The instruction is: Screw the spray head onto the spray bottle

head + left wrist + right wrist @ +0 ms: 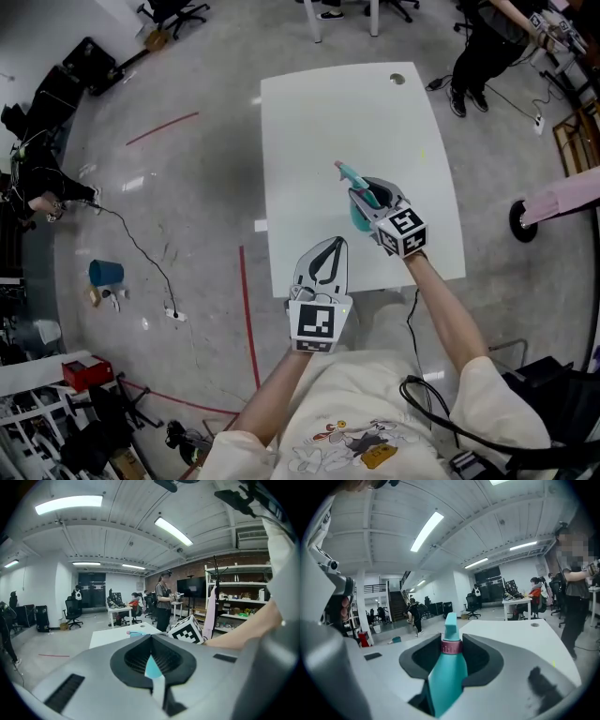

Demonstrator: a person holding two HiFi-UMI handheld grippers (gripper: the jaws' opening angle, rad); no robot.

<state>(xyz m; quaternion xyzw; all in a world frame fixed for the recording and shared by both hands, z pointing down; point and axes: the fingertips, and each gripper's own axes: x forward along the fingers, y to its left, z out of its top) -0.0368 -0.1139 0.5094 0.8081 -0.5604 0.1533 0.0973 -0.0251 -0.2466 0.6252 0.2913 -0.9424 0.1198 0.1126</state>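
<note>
Jaws of my right hand-held gripper [368,194] are clamped on the teal spray bottle [447,677], with the spray head [450,625] above its pink collar [451,647], over the white desk [356,112]. My left hand-held gripper [326,255] has its jaws together at the desk's near edge.

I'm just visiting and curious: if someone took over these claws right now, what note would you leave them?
Left claw: shut, empty, by the white table at its near edge.
Right claw: clamped on the spray bottle, over the table.
Done: the spray head sits on the bottle's neck.
To do: its tightness can't be judged, so probably check it with a twist, then set the bottle down.
</note>
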